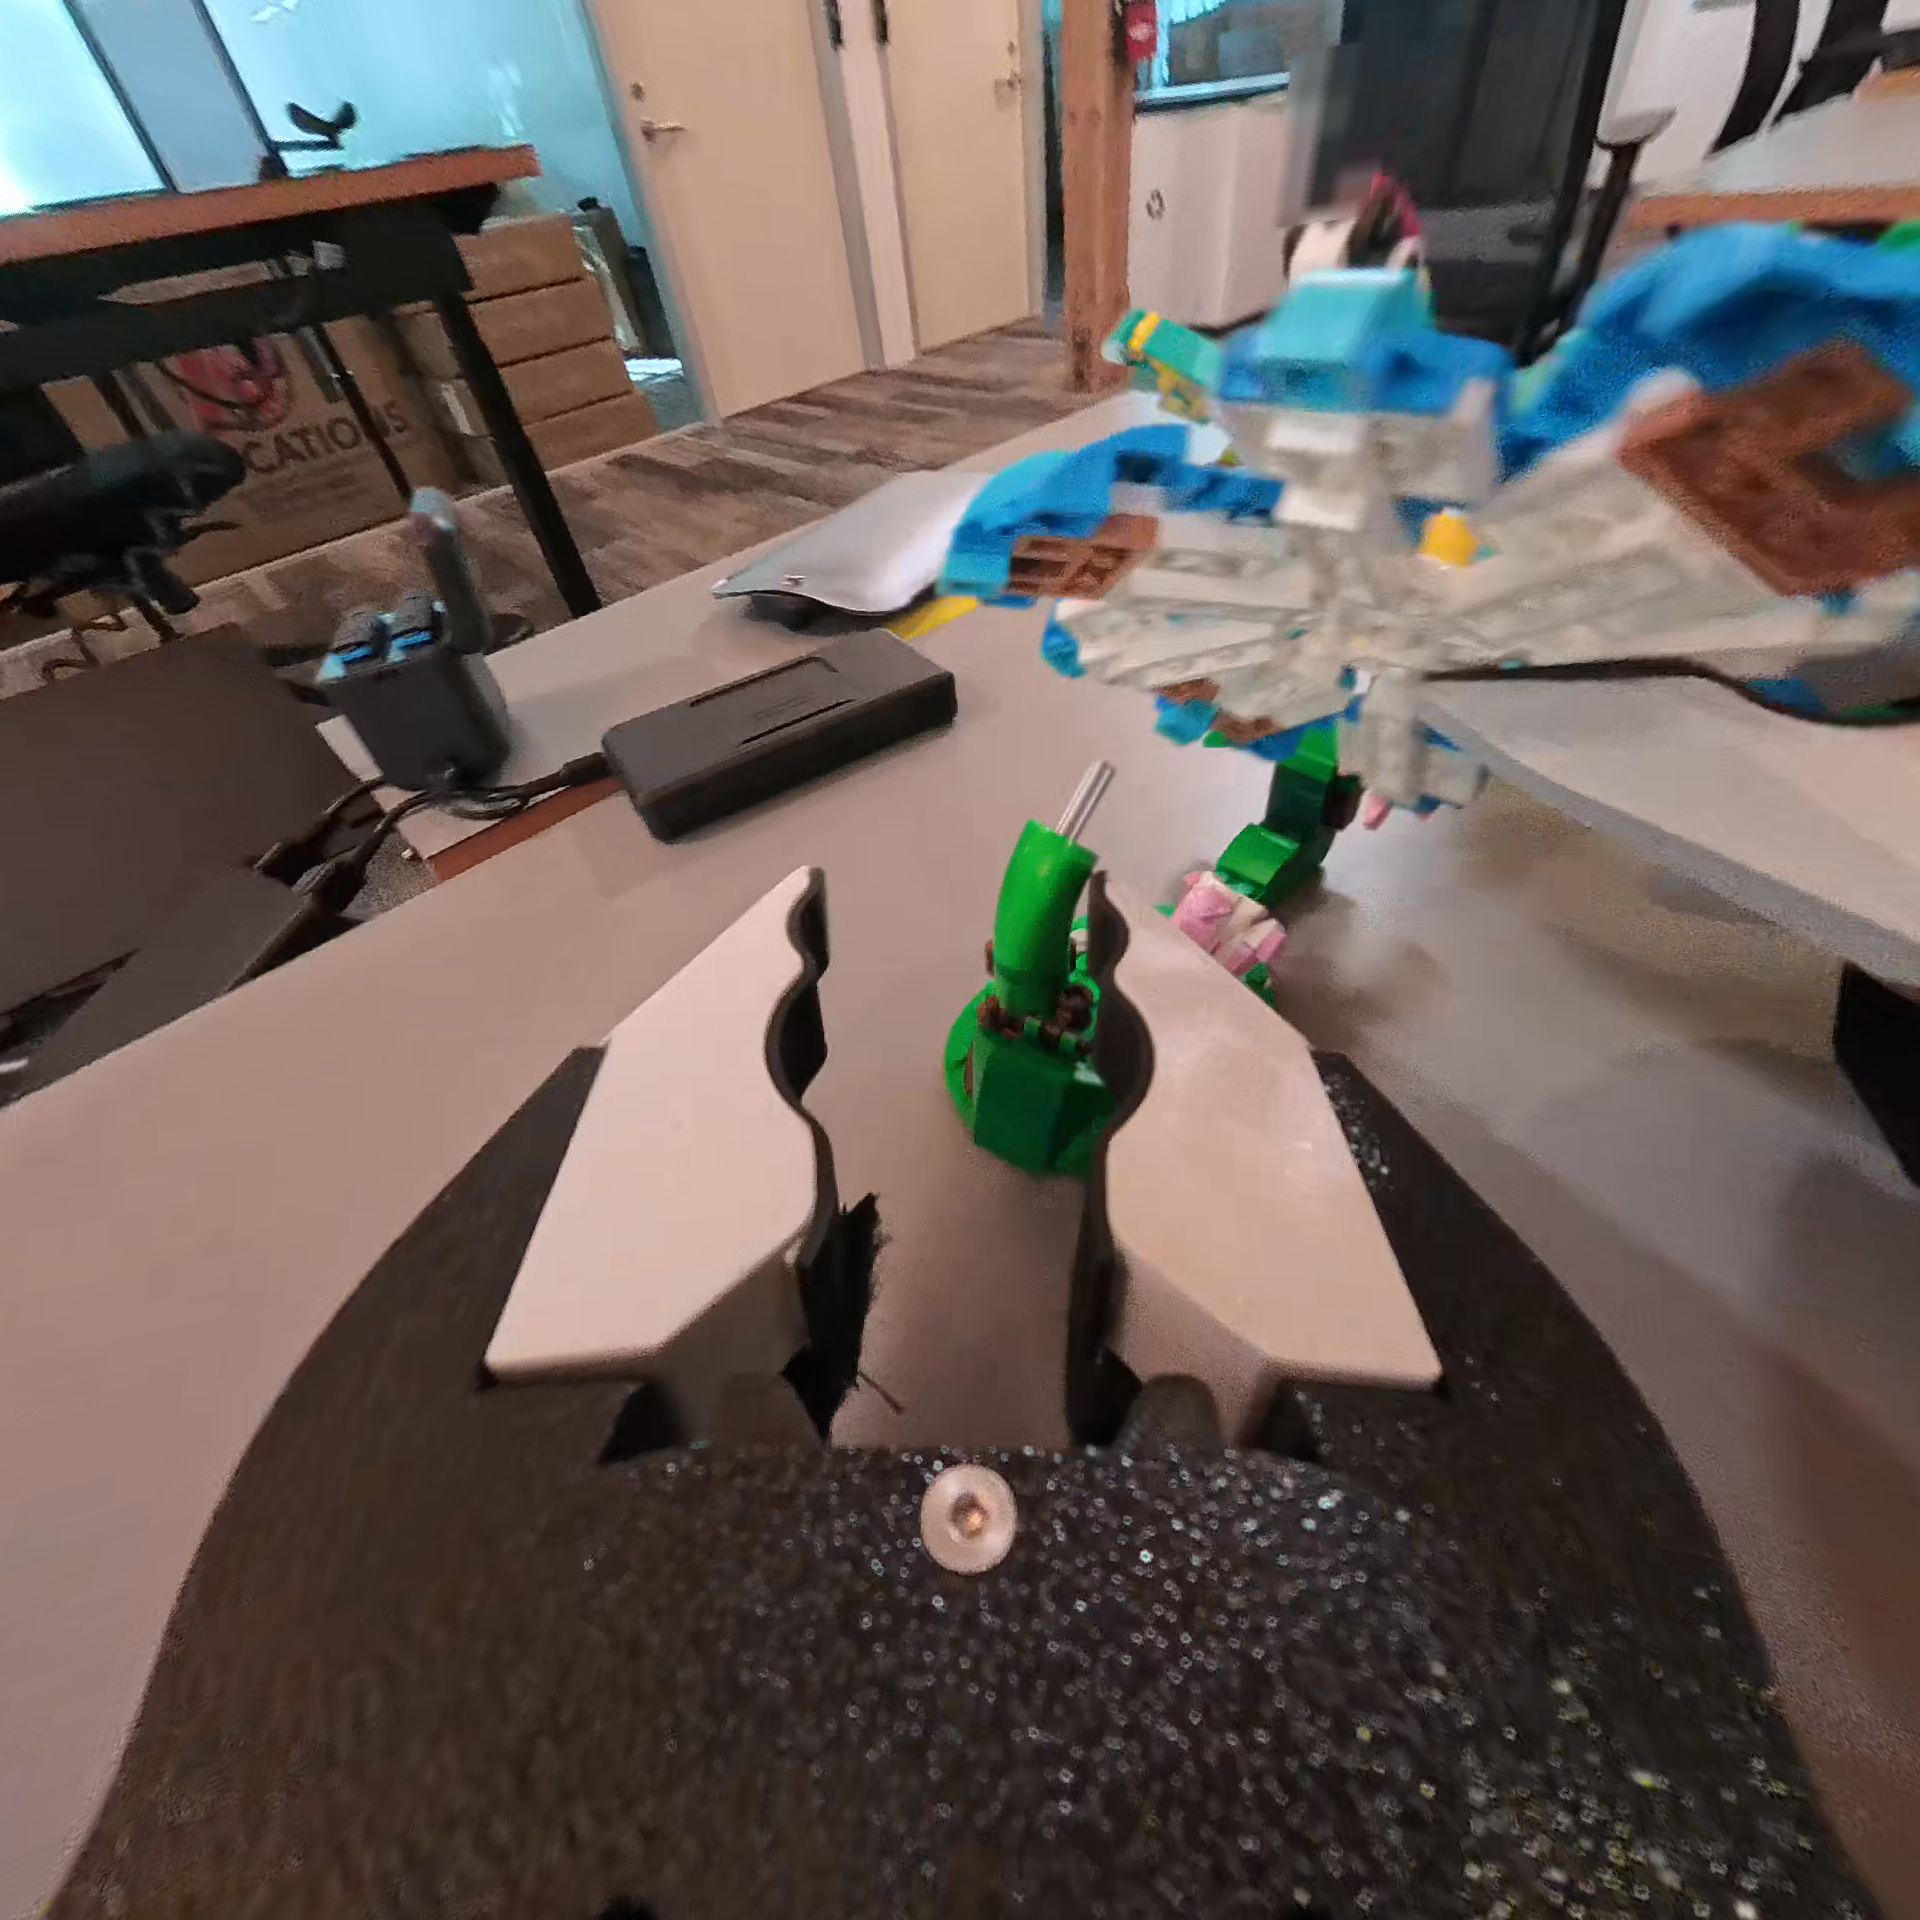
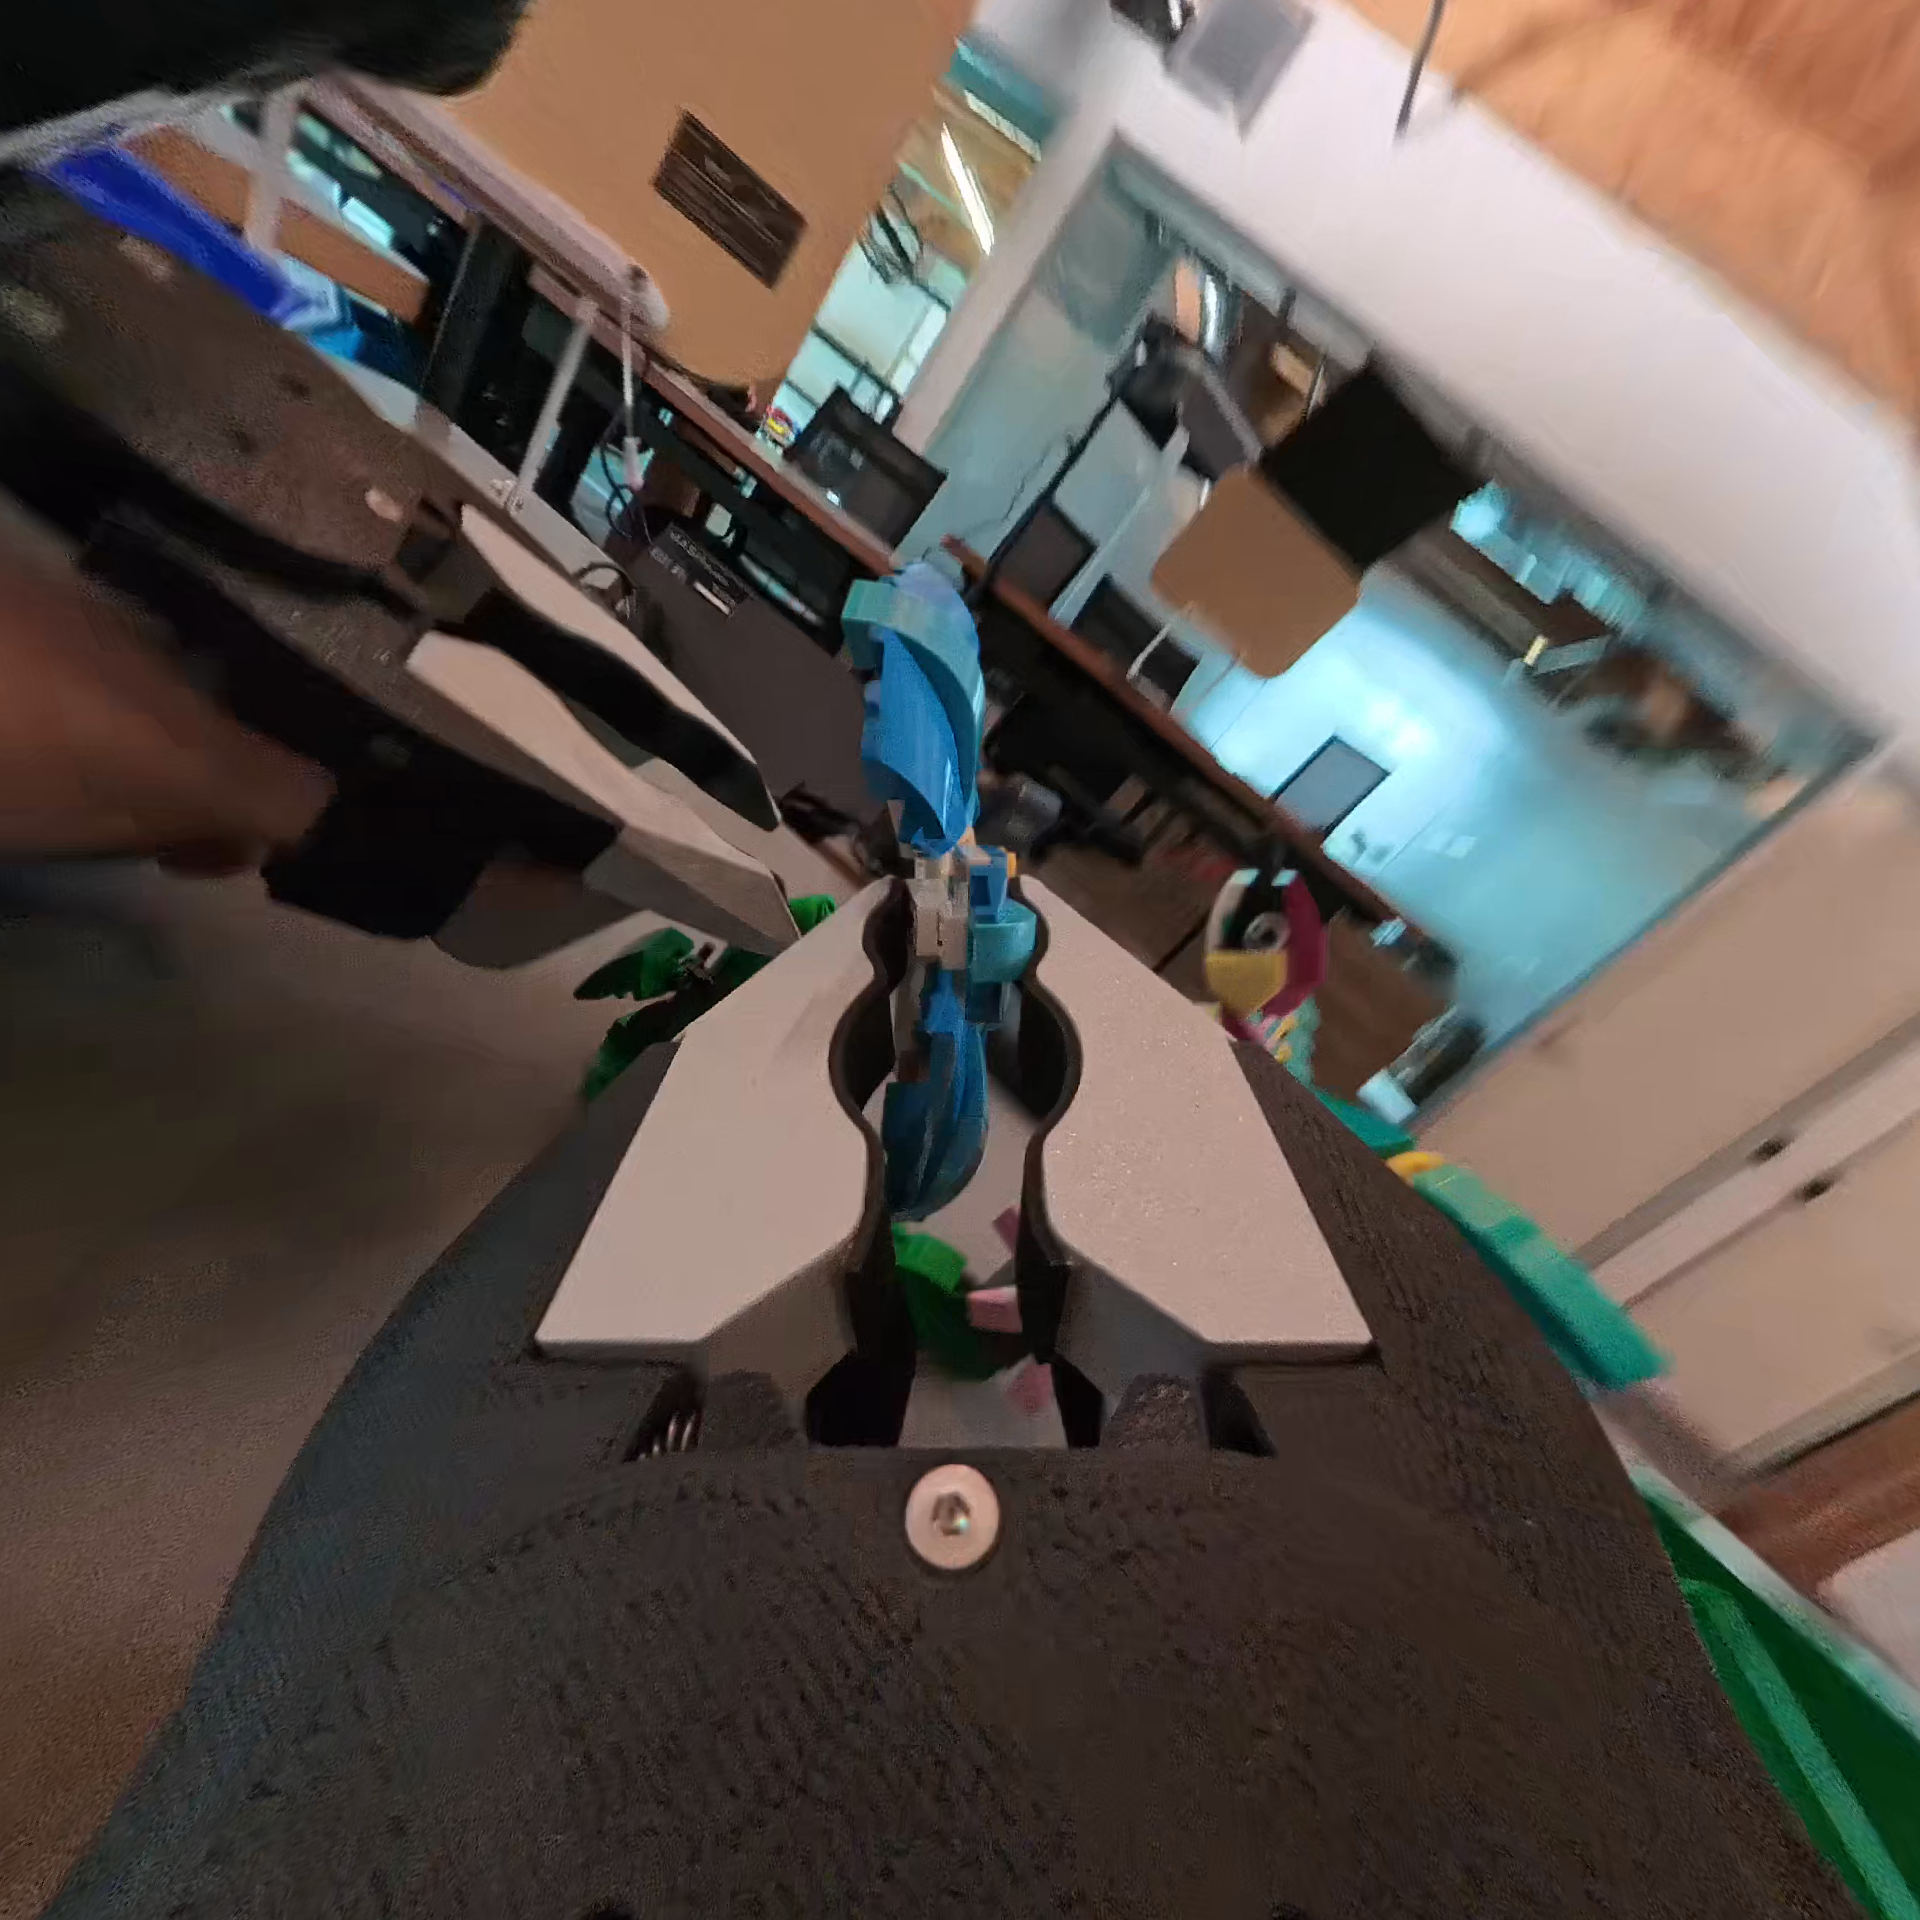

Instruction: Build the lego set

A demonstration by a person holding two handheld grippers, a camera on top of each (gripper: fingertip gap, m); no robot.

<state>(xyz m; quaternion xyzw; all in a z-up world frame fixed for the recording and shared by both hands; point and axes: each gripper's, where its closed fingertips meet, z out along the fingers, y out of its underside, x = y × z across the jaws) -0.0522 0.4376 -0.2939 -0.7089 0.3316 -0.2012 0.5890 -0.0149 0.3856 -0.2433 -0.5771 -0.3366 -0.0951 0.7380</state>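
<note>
My left gripper is open low over the grey table. A green brick-built stand with a curved stem and a grey pin on top sits between its fingers, against the right finger. A blue and white brick-built bird with spread wings hovers, blurred, above and to the right of the stand. My right gripper is shut on this blue bird, seen edge-on. The left gripper shows to the left of it, held by a hand.
A second green stem with pink flowers stands behind the stand. A black power bank, a battery charger and a silver pouch lie at the back left. A red and black brick bird and green leaves are nearby.
</note>
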